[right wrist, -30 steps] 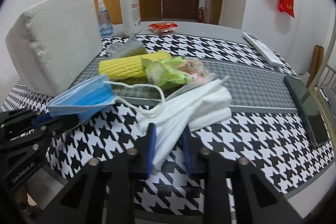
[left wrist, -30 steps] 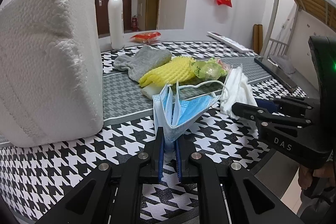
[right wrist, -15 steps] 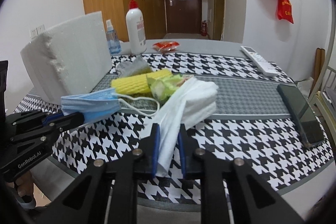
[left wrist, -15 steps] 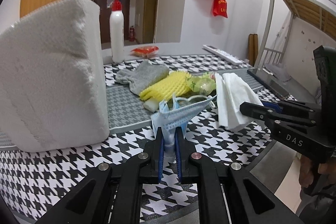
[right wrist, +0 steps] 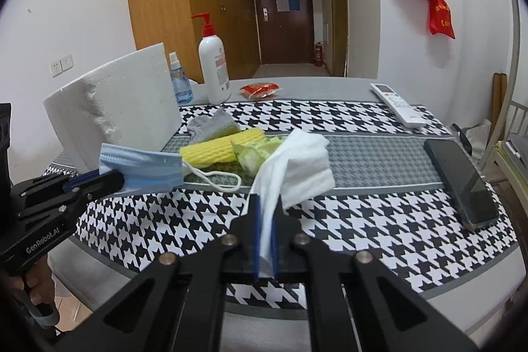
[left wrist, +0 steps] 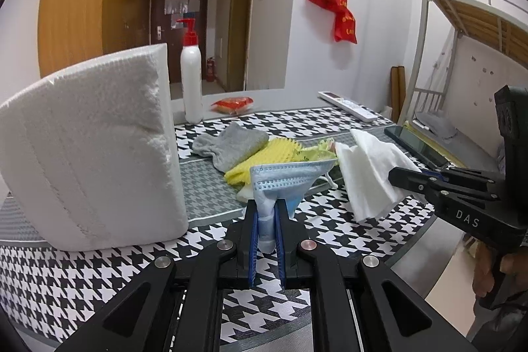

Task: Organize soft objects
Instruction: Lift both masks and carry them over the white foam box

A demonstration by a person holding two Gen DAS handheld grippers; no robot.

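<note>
Clamping blue mask [left wrist: 283, 183], left gripper [left wrist: 266, 213] lifted.

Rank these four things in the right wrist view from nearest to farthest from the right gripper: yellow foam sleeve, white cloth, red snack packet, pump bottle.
1. White cloth: clamped in the right gripper itself.
2. Yellow foam sleeve: mid-table, ahead and slightly left.
3. Pump bottle: standing near the far edge, left.
4. Red snack packet: far edge, centre; close to the bottle's depth, so this order is tentative.
</note>
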